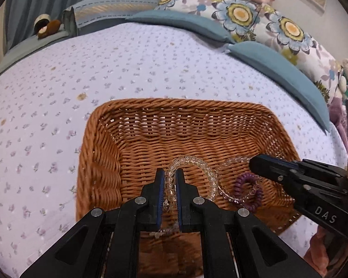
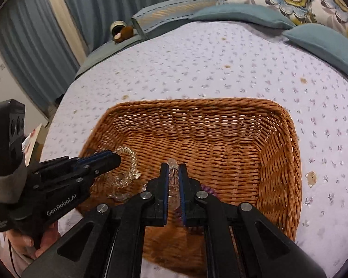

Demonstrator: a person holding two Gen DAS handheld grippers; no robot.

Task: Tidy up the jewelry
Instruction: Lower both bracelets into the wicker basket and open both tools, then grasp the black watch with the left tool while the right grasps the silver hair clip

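Left gripper (image 1: 169, 180) is narrow, pinching the clear bead bracelet (image 1: 204, 169) low over the near-left part of the basket (image 1: 99, 139); the rest of the bracelet arcs up and right from the pads. In the right wrist view the same gripper (image 2: 114, 158) comes in from the left with the bracelet (image 2: 130, 162) looped beyond its tip

Centre: a thinner clear bead strand (image 1: 229, 197) trails right from the bracelet across the floor of the basket. Can't tell if it's tangled with the bracelet or just lying against it

Right of that: purple coil tie (image 1: 248, 192), strand running over it, touching

Right gripper (image 2: 174, 173) is also narrow, clamped on a clear bead piece (image 2: 173, 164), probably the far end of that strand. In the left wrist view its tip (image 1: 255, 164) sits over the right part of the basket, just above the coil

Step looks like separating the two clear pieces inside the basket

To do it well:
- keep both grips firm, beads are slick and will slip from flat pads
- pull apart slowly and level, low over the basket (image 2: 278, 120) so a drop lands inside
- watch the coil, it may drag along with the strand
- stop if tension rises, elastic could snap
- release only once each piece lies apart
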